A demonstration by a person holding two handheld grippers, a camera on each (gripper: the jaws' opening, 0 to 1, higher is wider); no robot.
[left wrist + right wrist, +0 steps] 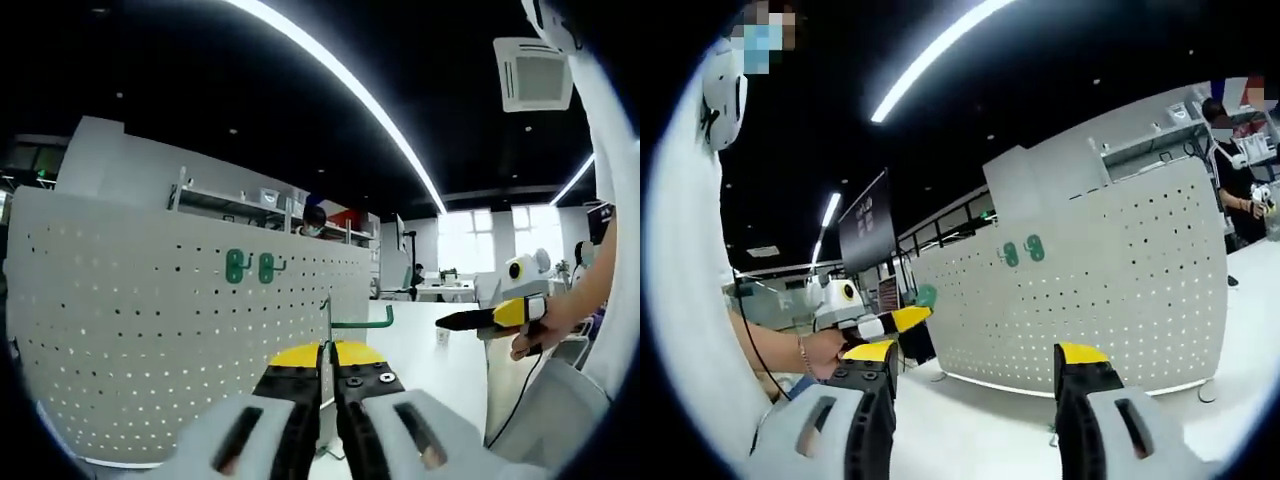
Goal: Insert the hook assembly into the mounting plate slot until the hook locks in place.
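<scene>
Hook (362, 323): thin green wire on a metal back strip, L-shaped with upturned tip, pinched in the left gripper (329, 372) with jaws closed on it, held just before the pegboard (150, 340). Pegboard is white, upright, dotted with round holes; two green hooks (249, 266) already hang on it. Right gripper (975, 365) jaws wide apart, empty, yellow-tipped black. No readable writing.

Two hooks (250, 266) on pegboard (120, 340); third hook (362, 322) before it.
</scene>
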